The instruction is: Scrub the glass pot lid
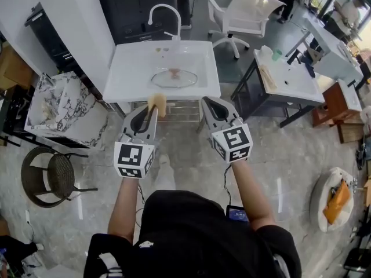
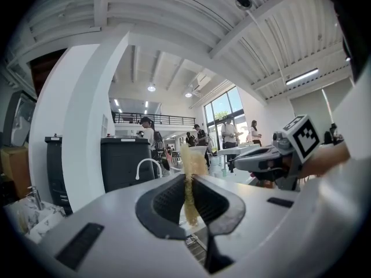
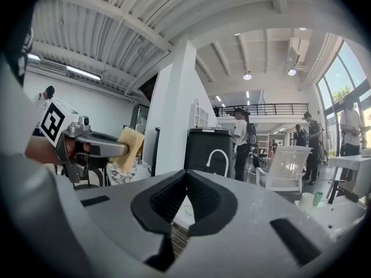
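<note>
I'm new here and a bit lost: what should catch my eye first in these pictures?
A glass pot lid lies flat on the white sink, ahead of the person. The left tool pinches a yellow sponge; the right tool beside it is shut and empty.

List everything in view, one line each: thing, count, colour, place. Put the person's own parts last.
glass pot lid: one, clear, lying in the sink
sink: one, white, straight ahead
faucet: one, white, at the sink's far edge
sponge: one, yellow, clamped in the left gripper
swivel chair: one, white, beyond the sink
round chair: one, dark, on the floor at left
table: one, white top, right of the sink
left gripper: one, grey, fingers shut on the sponge
right gripper: one, grey, fingers shut, empty
</note>
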### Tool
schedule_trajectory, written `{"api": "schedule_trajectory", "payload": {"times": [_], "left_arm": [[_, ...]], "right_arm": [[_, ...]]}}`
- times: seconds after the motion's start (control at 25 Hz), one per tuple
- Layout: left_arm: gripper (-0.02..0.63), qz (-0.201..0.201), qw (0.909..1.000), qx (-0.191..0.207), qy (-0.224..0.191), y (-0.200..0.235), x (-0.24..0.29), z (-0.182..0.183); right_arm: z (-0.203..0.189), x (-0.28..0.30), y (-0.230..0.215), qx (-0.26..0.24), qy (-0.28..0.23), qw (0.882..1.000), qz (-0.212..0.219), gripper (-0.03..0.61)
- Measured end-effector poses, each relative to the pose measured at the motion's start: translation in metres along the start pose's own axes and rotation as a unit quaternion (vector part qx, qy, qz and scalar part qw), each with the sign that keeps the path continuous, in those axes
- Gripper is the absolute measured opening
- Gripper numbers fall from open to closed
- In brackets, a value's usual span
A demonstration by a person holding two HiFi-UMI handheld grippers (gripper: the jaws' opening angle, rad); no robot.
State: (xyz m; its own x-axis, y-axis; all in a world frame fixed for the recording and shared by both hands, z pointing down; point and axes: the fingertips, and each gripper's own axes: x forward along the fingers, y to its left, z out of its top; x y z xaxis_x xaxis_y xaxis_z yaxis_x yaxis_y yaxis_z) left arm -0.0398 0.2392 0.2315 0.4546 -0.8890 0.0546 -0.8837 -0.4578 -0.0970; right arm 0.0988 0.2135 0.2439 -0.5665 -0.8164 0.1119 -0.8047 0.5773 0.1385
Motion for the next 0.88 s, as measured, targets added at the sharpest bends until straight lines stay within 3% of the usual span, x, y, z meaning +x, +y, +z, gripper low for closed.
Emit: {"api": "schedule_trajectory", "payload": {"times": [0.88], "left_arm": [[0.021,-0.039,0.9989,-0.026,0.008,0.174,0.163,-0.007]], "right_arm": [[0.008,0.217,-0.058,0.000,0.047,0.999,-0.019,-0.002]]}}
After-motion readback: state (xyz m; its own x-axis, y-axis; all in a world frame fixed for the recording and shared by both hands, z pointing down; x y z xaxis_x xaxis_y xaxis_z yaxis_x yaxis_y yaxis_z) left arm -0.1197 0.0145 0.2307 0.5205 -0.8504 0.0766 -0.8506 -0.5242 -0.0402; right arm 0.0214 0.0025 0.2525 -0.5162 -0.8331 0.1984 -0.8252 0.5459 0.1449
